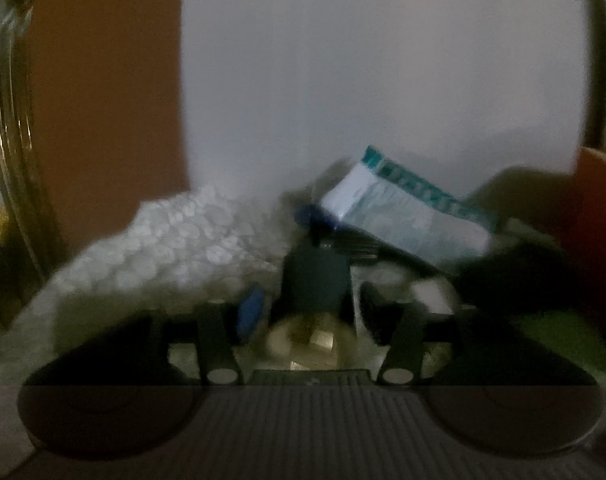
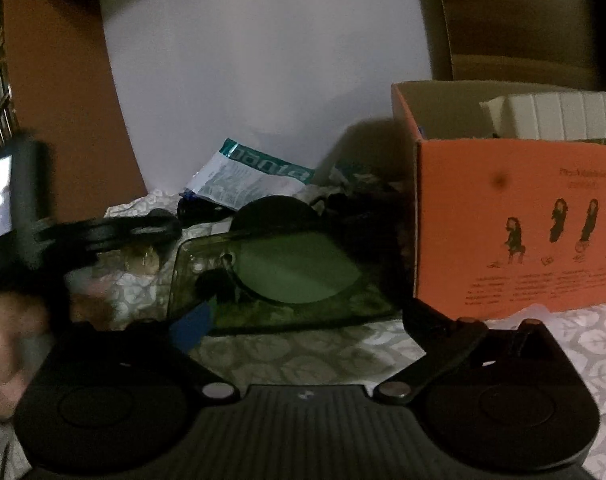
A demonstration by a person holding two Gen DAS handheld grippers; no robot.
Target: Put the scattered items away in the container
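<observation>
Right gripper (image 2: 303, 312) was spread wide, nothing held, poised over a green tinted case (image 2: 287, 280) on the patterned cloth (image 2: 303, 352), judged the next pick. Left gripper (image 1: 307, 312) was half open around a gold ring-like item (image 1: 303, 340); contact unclear from blur. Orange box (image 2: 515, 224) stood just right, open-topped for drops.

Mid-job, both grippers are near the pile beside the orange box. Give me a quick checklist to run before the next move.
1. Right gripper open: ok, jaws spread wide, nothing between them.
2. Left gripper free of load: cannot tell, the view is dark and blurred and something dark sits between the jaws.
3. Orange box open on top: ok, with white items already inside.
4. Items left to tidy: not ok, the white-and-teal packet and the green transparent case are outside the box.
5. Left gripper clear of the right's path: cannot tell.
</observation>
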